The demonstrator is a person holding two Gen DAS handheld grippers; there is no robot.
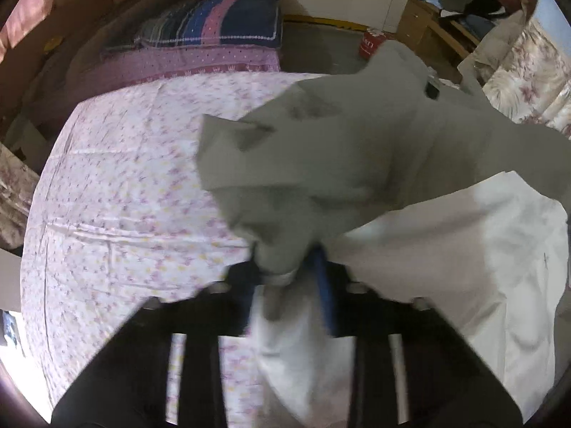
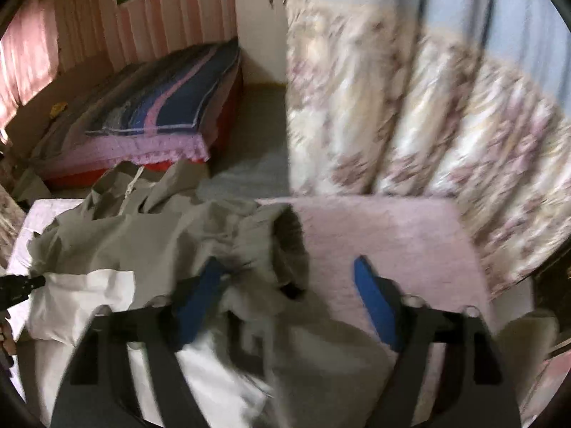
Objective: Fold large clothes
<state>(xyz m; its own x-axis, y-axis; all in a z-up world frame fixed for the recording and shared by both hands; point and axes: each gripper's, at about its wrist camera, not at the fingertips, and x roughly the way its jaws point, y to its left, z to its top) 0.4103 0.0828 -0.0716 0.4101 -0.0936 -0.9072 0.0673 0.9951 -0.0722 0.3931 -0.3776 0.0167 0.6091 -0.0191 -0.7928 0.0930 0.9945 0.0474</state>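
Note:
A large grey jacket (image 1: 357, 149) with white lining (image 1: 464, 249) lies crumpled on the bed sheet (image 1: 125, 196), which is pink and floral. My left gripper (image 1: 289, 271) is shut on a bunched fold of the jacket, grey and white cloth squeezed between its fingers. In the right wrist view the jacket (image 2: 160, 235) spreads left, with a gathered grey cuff (image 2: 285, 246) lying between the fingers. My right gripper (image 2: 289, 296) stands wide open over that cuff, with its blue pads (image 2: 374, 303) clear of the cloth. The left gripper's black tip (image 2: 21, 285) shows at the left edge, on the white lining.
A folded striped blanket (image 1: 221, 18) lies on a second bed beyond. A red can (image 1: 371, 42) stands on the floor near a wooden desk (image 1: 428, 25) piled with clothes. A floral curtain (image 2: 428, 107) hangs close on the right of the bed.

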